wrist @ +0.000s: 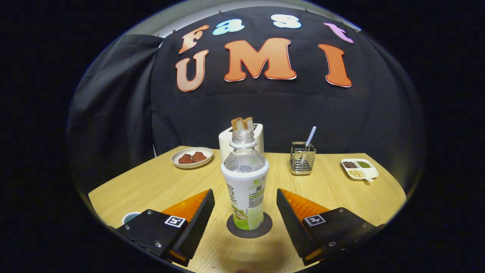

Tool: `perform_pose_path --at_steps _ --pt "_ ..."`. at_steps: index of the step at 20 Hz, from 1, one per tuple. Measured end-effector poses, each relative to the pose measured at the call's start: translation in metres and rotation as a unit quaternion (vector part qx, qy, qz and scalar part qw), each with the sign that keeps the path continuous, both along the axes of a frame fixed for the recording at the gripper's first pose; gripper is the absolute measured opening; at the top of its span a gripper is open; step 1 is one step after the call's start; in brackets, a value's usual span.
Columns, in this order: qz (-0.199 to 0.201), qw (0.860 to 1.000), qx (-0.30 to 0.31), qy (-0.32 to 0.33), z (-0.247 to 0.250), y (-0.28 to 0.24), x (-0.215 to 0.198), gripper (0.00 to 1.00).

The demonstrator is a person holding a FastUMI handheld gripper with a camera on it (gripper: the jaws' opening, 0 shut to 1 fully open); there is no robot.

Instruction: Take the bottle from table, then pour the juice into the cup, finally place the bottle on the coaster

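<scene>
- One wood-grain table [341, 197] carries everything, under a black cloth wall.
- A white toaster [226, 141] with two bread slices stands behind the bottle.
- The clear plastic bottle [245, 182] stands upright, long axis vertical, open neck up, a glossy label round its lower body.
- The gripper [245, 206] has its jaws wide apart, one on each side of the bottle, neither touching it.
- A round, flat, dark coaster [265, 227] lies under the bottle.
- The rim of a cup [130, 217] peeks out beside the left finger.

The gripper [245, 206] is a chunky two-piece thing: each finger sits on a flat dark plate with little silver screws at the corners. Both plates have a square black-and-white marker tag stuck on top. The inner finger faces look ridged, kinda sawtooth.
</scene>
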State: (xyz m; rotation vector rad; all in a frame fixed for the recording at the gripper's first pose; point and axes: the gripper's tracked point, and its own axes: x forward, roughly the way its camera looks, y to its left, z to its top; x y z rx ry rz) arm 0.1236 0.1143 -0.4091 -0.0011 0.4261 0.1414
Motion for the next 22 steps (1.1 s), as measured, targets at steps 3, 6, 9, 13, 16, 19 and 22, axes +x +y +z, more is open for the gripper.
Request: perform_pose_path --at_steps 3,6,9,13,16,19,22 --pt "-0.006 0.999 0.001 -0.034 0.049 -0.009 -0.029 0.98" --pt "-0.005 0.996 0.012 -0.085 0.107 -0.014 -0.061 0.97" --pt "-0.013 0.992 0.010 -0.121 0.156 -0.026 -0.089 0.97" --pt "-0.037 0.987 -0.009 -0.156 0.192 -0.049 -0.123 0.97" --pt "-0.059 0.983 -0.043 -0.169 0.195 -0.067 -0.140 0.97" --pt "-0.043 0.983 -0.045 -0.170 0.201 -0.059 -0.155 0.97" --pt "-0.056 0.978 -0.063 -0.193 0.209 -0.064 -0.164 0.97"
